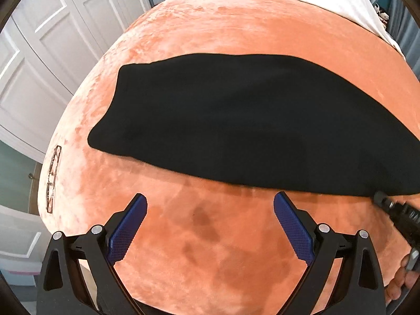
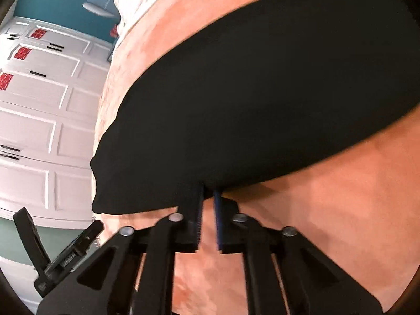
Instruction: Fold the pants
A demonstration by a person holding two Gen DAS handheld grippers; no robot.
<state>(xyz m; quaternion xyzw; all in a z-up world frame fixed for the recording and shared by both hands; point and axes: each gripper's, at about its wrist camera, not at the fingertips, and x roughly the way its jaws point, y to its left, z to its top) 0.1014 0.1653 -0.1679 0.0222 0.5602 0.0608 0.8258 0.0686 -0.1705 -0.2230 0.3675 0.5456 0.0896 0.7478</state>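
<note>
Orange plush bedspread [image 1: 210,236] fills the left wrist view, white wardrobe doors [image 1: 52,52] behind. Black pants [image 1: 249,126], already doubled into a long band, lie across it, long axis left to right, blunt end to the left. Left hand-held gripper [image 1: 210,210] hovers released, near the hem edge, touching nothing. Eyeglasses [image 1: 52,176] rest at the bed's left edge.

Right wrist view: right hand-held gripper [image 2: 208,197] is nearly clenched on the pants' [image 2: 262,105] near edge. Judged risk: a shallow pinch catching only one layer, so the band slips or skews when lifted.
</note>
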